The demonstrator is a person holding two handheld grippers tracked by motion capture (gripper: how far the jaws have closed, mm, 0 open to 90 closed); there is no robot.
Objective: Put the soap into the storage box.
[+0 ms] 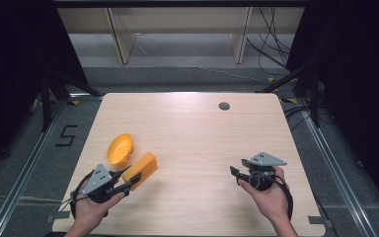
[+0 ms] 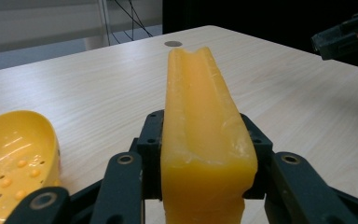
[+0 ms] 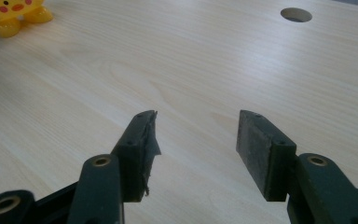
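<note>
An orange-yellow block (image 1: pixel 141 169) with a groove along its top (image 2: pixel 200 126) is clamped between the jaws of my left gripper (image 1: pixel 128 181), near the table's front left. Just beyond it lies a yellow perforated dish (image 1: pixel 119 148), seen close at the left in the left gripper view (image 2: pixel 14 158). My right gripper (image 1: pixel 235 174) is held low over the front right of the table, its jaws apart with nothing between them (image 3: pixel 196 140). Bare wood lies under its pads.
The light wooden table (image 1: pixel 192 133) has a round cable hole (image 1: pixel 224 106) near its far edge, also in the right gripper view (image 3: pixel 296 14). A small yellow toy figure (image 3: pixel 14 14) sits at the far left there. Cables and table legs lie on the floor beyond.
</note>
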